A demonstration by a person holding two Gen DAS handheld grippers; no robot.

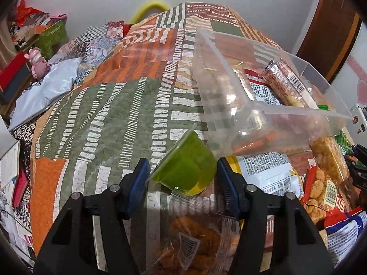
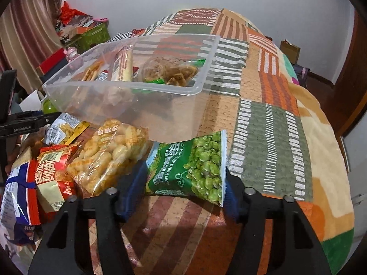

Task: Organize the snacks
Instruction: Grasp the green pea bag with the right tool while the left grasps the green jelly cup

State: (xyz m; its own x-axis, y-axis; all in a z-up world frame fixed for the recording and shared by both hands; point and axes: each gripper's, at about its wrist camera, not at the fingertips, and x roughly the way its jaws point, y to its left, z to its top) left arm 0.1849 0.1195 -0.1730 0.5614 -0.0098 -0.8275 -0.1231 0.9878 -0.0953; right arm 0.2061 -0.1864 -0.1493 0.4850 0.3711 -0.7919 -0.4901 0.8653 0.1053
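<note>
Probably a home bedroom: a patchwork quilt (image 1: 110, 105) covers a bed, pillow (image 1: 45, 87) at left, striped curtains (image 2: 29, 23) beyond.

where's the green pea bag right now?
Right wrist view, low centre: the green pea bag lies on the patchwork blanket between the right hand-held gripper fingers, just in front of the clear bin.

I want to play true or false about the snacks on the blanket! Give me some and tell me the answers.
1. The jelly cup between the left tool's fingers is green. True.
2. The clear box has no snacks in it. False: several snacks already lie inside.
3. The right tool has a green pea bag between its fingers. True.
4. The pea bag is inside the clear box. False: it lies on the blanket in front of the box.
5. The blanket is plain white. False: it is orange, green and cream patchwork.
</note>
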